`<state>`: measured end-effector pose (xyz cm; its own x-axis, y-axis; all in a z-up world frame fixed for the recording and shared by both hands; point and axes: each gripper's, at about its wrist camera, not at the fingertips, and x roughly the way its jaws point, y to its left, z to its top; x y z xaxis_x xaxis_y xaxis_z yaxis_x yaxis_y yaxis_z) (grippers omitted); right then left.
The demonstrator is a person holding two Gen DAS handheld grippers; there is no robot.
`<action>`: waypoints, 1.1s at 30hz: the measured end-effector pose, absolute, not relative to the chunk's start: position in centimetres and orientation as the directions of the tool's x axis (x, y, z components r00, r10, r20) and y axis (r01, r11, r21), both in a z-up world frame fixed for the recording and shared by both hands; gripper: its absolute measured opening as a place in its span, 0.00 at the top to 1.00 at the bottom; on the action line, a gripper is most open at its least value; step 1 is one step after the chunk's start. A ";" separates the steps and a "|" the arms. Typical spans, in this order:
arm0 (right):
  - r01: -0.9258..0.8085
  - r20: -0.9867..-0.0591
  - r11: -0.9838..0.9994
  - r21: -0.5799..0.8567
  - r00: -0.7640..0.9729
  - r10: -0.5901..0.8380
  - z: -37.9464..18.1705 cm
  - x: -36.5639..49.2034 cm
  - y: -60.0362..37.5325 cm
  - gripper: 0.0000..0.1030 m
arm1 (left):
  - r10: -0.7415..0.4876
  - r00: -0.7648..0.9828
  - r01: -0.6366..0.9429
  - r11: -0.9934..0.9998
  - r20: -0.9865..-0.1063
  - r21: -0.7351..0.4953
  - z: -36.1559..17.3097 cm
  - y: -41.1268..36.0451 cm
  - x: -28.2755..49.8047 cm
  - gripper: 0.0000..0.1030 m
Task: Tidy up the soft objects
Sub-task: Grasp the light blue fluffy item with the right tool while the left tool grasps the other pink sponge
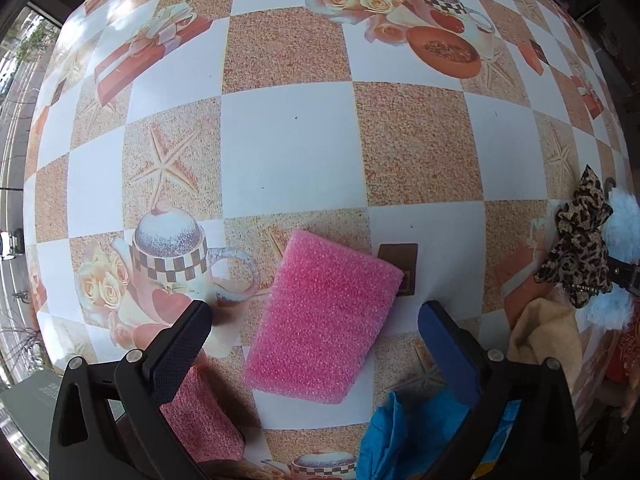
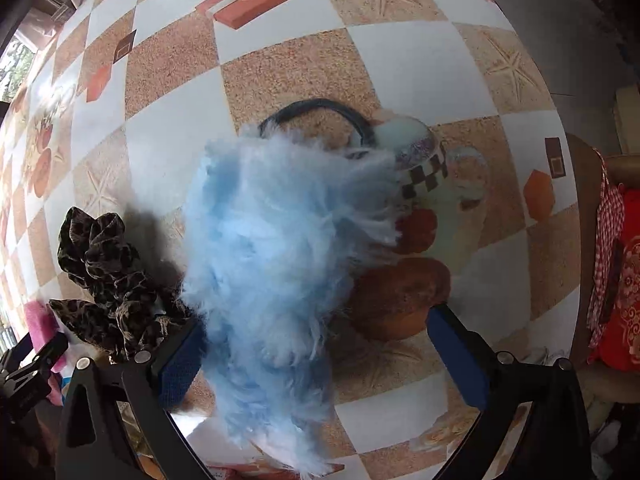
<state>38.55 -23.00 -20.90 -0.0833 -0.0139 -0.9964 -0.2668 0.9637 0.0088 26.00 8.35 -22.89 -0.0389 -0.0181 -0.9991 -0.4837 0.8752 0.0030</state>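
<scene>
A pink foam sponge (image 1: 324, 320) lies flat on the checkered tablecloth (image 1: 288, 144). My left gripper (image 1: 316, 334) hangs over it, open wide, with a finger on each side and neither pad touching. In the right wrist view, fluffy light-blue earmuffs (image 2: 280, 248) with a black headband (image 2: 320, 106) fill the space between the fingers of my right gripper (image 2: 320, 358). The fluff brushes the left pad; the right pad stands well clear, so this gripper is open. The earmuffs look blurred.
A leopard-print hair bow (image 1: 576, 248) (image 2: 108, 276) lies beside the earmuffs. Near the left gripper are a beige cloth (image 1: 548, 336), a blue crumpled item (image 1: 408, 436) and a red knitted piece (image 1: 200, 420). The table edge (image 2: 576, 240) runs along the right, with a red cushion (image 2: 624, 280) beyond.
</scene>
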 end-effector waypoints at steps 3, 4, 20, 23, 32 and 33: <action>-0.258 -0.996 0.966 0.010 -0.091 -0.014 -21.3 40.1 -23.5 0.00 | -0.019 -0.031 -0.487 0.874 -0.999 -0.002 -22.9 8.6 25.9 0.00; -0.260 -0.995 0.966 0.010 -0.095 -0.015 -21.4 40.2 -23.6 0.00 | -0.017 -0.026 -0.490 0.872 -1.000 -0.002 -22.9 8.7 25.7 0.00; -0.470 -0.998 0.880 0.068 -0.038 0.057 -19.5 39.0 -17.9 0.68 | -0.024 0.042 -0.436 0.899 -0.999 -0.040 -19.6 6.0 26.1 0.50; -0.438 -0.992 0.890 0.127 -0.040 0.122 -18.6 39.0 -19.1 0.68 | -0.024 0.077 -0.436 0.898 -0.997 -0.055 -17.9 5.6 26.0 0.50; -0.366 -0.976 0.905 0.215 -0.048 0.212 -16.1 37.6 -22.8 0.68 | -0.030 0.193 -0.317 0.944 -0.981 -0.091 -11.0 -0.1 25.5 0.50; -0.362 -0.975 0.906 0.218 -0.046 0.216 -15.9 37.3 -23.1 0.68 | -0.037 0.204 -0.301 0.949 -0.978 -0.098 -10.4 -0.9 25.2 0.50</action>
<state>37.32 -23.14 -15.86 -0.0462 0.2165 -0.9752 -0.3621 0.9062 0.2183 25.20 -0.89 -10.43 0.2037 -0.0370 -0.9783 -0.3006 0.9487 -0.0985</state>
